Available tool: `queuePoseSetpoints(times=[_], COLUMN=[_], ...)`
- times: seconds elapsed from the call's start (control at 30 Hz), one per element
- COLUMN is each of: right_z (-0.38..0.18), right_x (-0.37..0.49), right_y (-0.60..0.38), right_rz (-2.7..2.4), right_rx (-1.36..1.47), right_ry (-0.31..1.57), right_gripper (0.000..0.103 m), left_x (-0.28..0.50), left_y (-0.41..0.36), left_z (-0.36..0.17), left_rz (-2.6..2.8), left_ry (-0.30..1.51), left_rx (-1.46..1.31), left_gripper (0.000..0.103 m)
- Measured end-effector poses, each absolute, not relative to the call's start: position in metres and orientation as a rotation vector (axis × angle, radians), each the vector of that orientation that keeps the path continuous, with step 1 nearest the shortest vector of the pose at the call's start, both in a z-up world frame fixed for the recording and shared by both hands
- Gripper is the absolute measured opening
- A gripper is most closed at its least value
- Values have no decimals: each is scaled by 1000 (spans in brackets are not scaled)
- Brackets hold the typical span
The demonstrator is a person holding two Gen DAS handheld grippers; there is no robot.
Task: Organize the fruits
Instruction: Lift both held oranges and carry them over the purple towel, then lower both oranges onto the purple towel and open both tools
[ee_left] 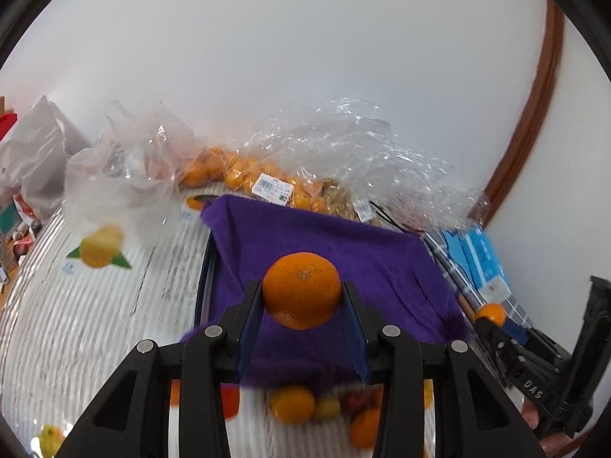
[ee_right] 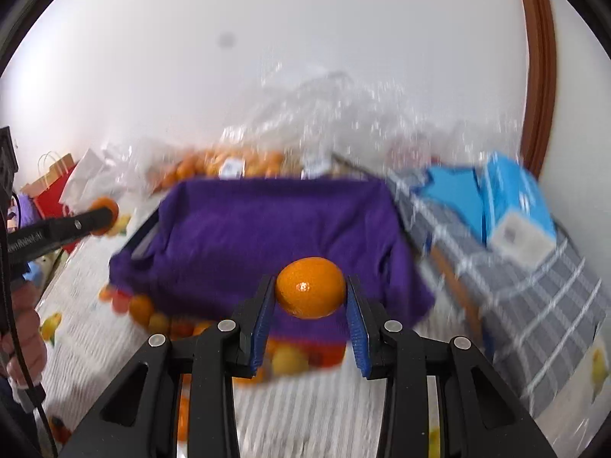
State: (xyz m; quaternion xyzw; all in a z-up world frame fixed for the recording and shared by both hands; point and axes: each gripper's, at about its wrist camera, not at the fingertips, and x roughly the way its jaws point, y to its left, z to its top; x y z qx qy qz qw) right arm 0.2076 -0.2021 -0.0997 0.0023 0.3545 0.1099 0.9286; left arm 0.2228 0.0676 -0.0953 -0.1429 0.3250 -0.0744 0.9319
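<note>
Above the purple cloth, each gripper's jaws hold an orange: left gripper on the big orange, right gripper on the small orange. Lower both gently toward 12 o'clock; blurred loose fruit probably lies at 6 o'clock.

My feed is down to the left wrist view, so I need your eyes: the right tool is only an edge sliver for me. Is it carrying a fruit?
Observer: Yes. The right gripper is shut on a small orange, held between the blue pads.
Operator: What lies under it?
Observer: The purple cloth; the fruit hangs above its near edge.
Operator: Anything to its right that I should mind?
Observer: A blue box rests on grey checked fabric beside the cloth.
Operator: More fruit near there?
Observer: Loose fruit lies along the cloth's near left edge.
</note>
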Motion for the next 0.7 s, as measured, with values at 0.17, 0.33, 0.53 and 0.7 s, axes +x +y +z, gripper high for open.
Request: queuePoseSetpoints(times=[0.17, 0.33, 0.53, 0.7], right_z=[-103, -130, -161, -173], right_x=[248, 273, 284, 286], right_y=[-198, -196, -200, -200], right_rz=[223, 210, 193, 184], right_rx=[43, 61, 61, 54], right_ry=[725, 772, 853, 875], right_gripper=[36, 36, 36, 36], left_x=[260, 272, 276, 275], left_y=[61, 61, 58, 53], left_z=[-108, -132, -150, -152], left_rz=[-126, -127, -149, -174], left_ry=[677, 694, 721, 716], left_rx=[-287, -285, -291, -286], left_gripper=[38, 38, 38, 38])
